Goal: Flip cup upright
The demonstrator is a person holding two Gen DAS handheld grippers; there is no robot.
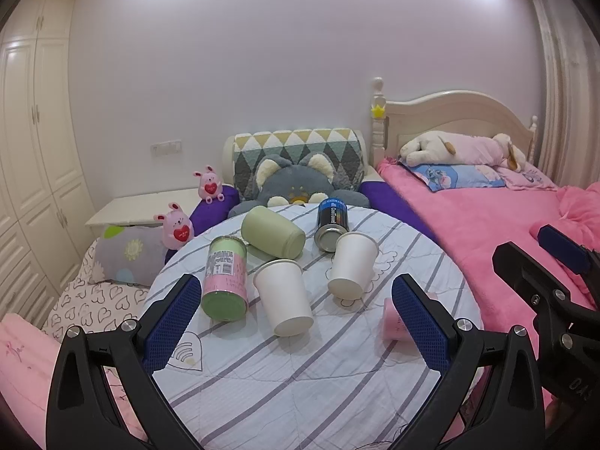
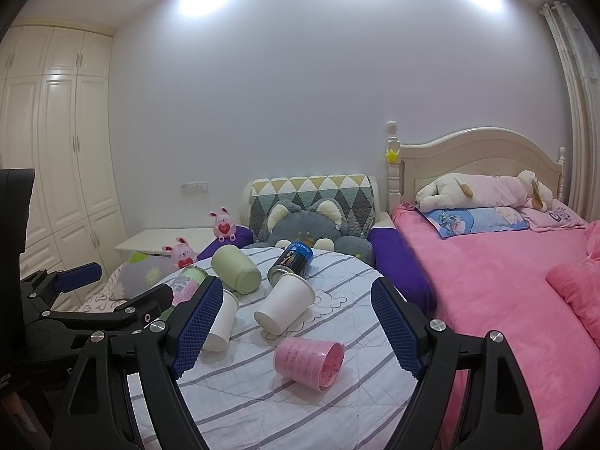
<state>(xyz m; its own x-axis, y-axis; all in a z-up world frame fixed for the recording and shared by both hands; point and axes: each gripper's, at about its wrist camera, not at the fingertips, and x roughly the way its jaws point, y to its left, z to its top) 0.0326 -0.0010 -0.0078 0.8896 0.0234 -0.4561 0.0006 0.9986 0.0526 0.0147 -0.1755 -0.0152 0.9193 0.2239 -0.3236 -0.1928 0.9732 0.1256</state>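
Several cups and cans lie on their sides on a round table with a striped cloth (image 1: 300,367). A white paper cup (image 1: 283,296) lies in the middle, and a second white cup (image 1: 352,264) lies to its right. A pink cup (image 2: 309,360) lies on its side nearest the right gripper, its mouth to the right; in the left wrist view it (image 1: 393,322) is partly hidden behind the right finger. My left gripper (image 1: 296,322) is open and empty, above the near table. My right gripper (image 2: 296,326) is open and empty, with the pink cup between and just beyond its fingertips.
A pink-and-green can (image 1: 225,277), a pale green cup (image 1: 272,230) and a dark blue can (image 1: 332,225) also lie on the table. Grey cat cushion (image 1: 296,183) sits behind. A pink bed (image 2: 506,281) is on the right, a wardrobe (image 1: 33,150) on the left.
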